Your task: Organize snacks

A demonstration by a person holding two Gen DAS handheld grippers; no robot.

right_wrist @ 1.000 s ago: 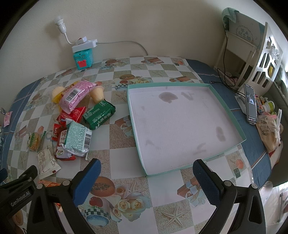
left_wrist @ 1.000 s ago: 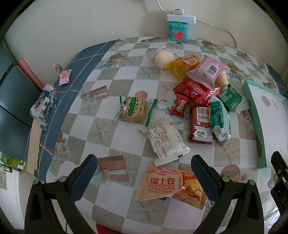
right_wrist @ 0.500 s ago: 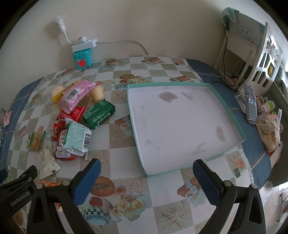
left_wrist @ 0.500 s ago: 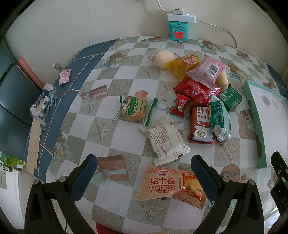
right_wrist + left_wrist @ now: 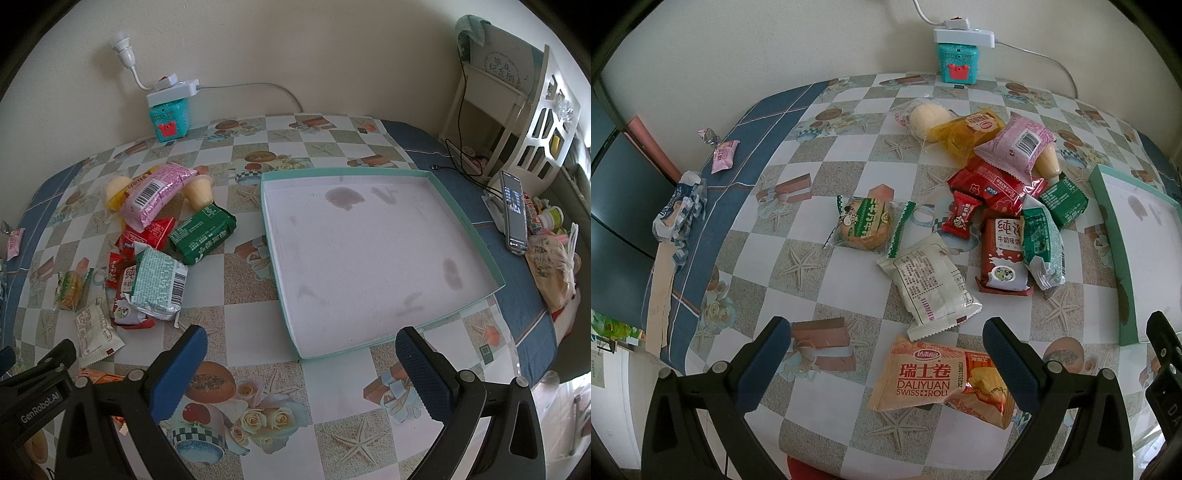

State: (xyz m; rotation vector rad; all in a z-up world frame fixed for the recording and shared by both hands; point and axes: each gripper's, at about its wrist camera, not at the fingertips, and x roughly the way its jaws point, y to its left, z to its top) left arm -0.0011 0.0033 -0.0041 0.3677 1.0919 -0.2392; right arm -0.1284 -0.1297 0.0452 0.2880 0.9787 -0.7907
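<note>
Several wrapped snacks lie on the checkered table. My left gripper (image 5: 886, 336) is open and empty above an orange Swiss roll pack (image 5: 942, 380), with a white pack (image 5: 931, 284) just beyond it. Further off lie a green-wrapped round cake (image 5: 866, 223), a red milk-biscuit pack (image 5: 1003, 254), a pink pack (image 5: 1015, 142) and a dark green pack (image 5: 1063, 201). My right gripper (image 5: 299, 343) is open and empty at the near edge of an empty teal-rimmed tray (image 5: 461, 221). The snack pile (image 5: 155, 236) lies left of the tray.
A teal tin with a power strip (image 5: 958, 55) stands at the back wall. A pink candy (image 5: 724, 157) and crumpled wrapper (image 5: 679, 214) lie at the table's left edge. A phone (image 5: 514, 212), cables and a bag (image 5: 550, 269) sit right of the tray.
</note>
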